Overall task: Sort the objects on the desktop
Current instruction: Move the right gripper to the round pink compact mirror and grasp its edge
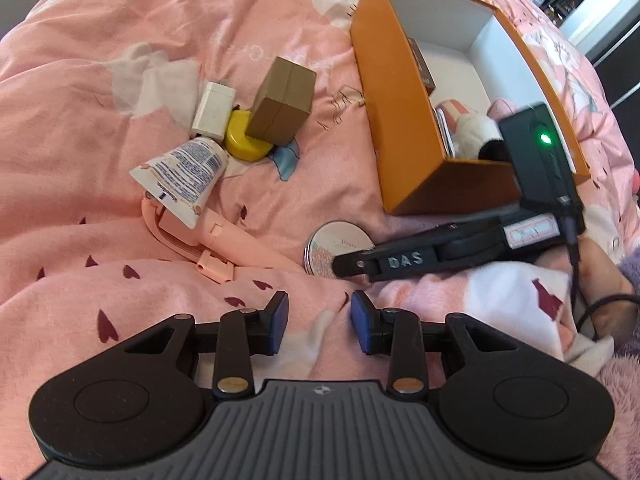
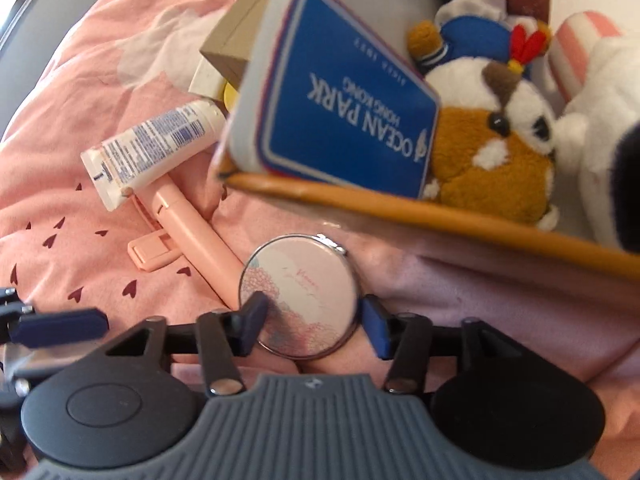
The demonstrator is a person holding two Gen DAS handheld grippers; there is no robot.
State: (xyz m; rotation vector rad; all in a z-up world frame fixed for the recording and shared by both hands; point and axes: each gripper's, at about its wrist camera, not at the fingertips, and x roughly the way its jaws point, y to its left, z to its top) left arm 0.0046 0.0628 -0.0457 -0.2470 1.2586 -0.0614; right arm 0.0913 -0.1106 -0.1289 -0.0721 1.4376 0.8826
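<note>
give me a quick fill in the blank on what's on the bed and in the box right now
1. The right gripper has its fingers on either side of the round ____.
2. The box is ____ outside.
3. The blue tin reads OCEAN ____.
4. The white tube lies across the pink ____.

Missing words: compact mirror; orange; PARK; selfie stick

Blue tin (image 2: pixel 344 108) — "OCEAN PARK HONG KONG"; right gripper (image 1: pixel 348 266) — "DAS".

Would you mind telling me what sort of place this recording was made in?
Probably a bedroom at home, not a desk: everything lies on a rumpled pink quilt with hearts, beside an orange box holding plush toys.
</note>
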